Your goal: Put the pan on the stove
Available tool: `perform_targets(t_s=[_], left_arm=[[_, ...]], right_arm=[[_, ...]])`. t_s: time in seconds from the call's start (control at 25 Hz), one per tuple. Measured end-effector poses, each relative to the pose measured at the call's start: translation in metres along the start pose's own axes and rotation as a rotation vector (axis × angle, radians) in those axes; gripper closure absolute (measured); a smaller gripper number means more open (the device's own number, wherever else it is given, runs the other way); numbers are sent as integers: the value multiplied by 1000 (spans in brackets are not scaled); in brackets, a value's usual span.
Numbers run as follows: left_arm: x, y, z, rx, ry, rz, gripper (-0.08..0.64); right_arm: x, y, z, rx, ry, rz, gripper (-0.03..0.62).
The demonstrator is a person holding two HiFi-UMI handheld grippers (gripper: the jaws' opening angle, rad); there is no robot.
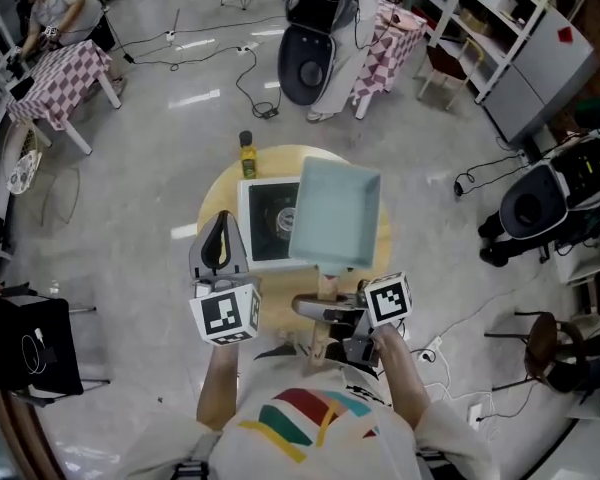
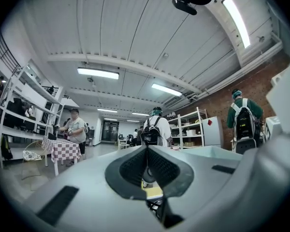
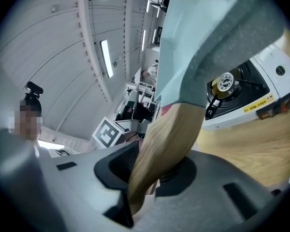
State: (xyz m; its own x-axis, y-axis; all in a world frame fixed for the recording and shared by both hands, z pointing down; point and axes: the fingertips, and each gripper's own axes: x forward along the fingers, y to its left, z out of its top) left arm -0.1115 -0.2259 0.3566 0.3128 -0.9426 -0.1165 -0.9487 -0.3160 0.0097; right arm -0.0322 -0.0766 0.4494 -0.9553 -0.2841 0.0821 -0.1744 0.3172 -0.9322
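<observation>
From above, your right tongs (image 1: pixel 325 310) are clenched on the wooden handle (image 1: pixel 327 286) of the pale blue square pan (image 1: pixel 335 213), which hangs tilted over the right side of the white stove (image 1: pixel 265 223) on the round wooden tabletop (image 1: pixel 218 193). A yellow bottle (image 1: pixel 247 155) stands just beyond the stove, a detail neither tongs view catches. The right gripper view alone shows the pan's underside, with the burner (image 3: pixel 225 82) uncovered below it and the handle pinched between the pads. Your left tongs (image 1: pixel 218 230) hover empty at the tabletop's left edge. The left gripper view confirms their pads (image 2: pixel 135 166) are pressed together on nothing, aimed at the ceiling (image 2: pixel 135 37) and distant shelves (image 2: pixel 193 129).
</observation>
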Motion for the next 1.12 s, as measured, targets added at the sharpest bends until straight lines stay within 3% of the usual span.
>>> perform_targets(t_s=[0.44,1.12], left_arm=[[23,1,-18,17,48,26,554],[39,-7,-13,44,32,72,554]], right_arm=[[3,-10,31,-4,57,19,517],[1,-12,52,-17,137,62,515]])
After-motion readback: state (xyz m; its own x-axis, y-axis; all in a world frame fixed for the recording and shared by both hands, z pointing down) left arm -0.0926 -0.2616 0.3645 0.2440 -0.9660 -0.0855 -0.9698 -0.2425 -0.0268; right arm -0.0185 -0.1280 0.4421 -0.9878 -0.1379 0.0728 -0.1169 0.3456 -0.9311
